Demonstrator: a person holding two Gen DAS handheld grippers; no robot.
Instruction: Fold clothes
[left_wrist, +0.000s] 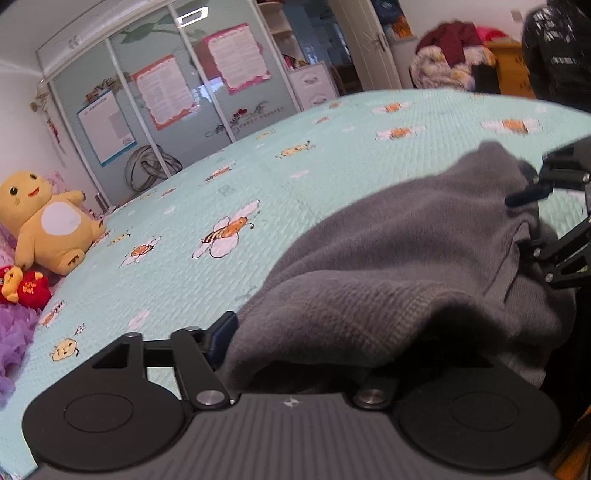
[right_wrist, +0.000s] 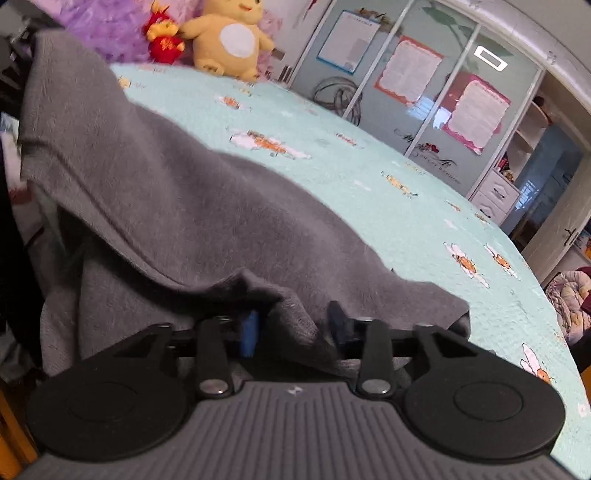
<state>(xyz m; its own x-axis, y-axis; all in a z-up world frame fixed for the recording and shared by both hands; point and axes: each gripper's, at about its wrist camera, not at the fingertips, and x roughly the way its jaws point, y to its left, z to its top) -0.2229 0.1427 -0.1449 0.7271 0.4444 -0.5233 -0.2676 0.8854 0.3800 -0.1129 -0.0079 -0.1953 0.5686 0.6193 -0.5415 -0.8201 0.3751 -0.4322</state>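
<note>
Where the grey sweater (right_wrist: 192, 206) drapes the mint bee-print bed (left_wrist: 207, 206), right gripper (right_wrist: 295, 328) clenched on its fold, left gripper (left_wrist: 295, 343) smothered, grip unclear, yellow plush (left_wrist: 48, 218), mirrored wardrobe (left_wrist: 155, 92) behind.

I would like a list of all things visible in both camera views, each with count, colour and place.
sweater: one, grey, on the near part of the bed, draped over both tongs
bed cover: one, pale green with bee print
plush toy: one, yellow, far end of bed
small plush: one, red, beside the yellow one
wardrobe: one, glass doors with posters
left tongs: black, sweater between fingers
right tongs: black, sweater between fingers
</note>
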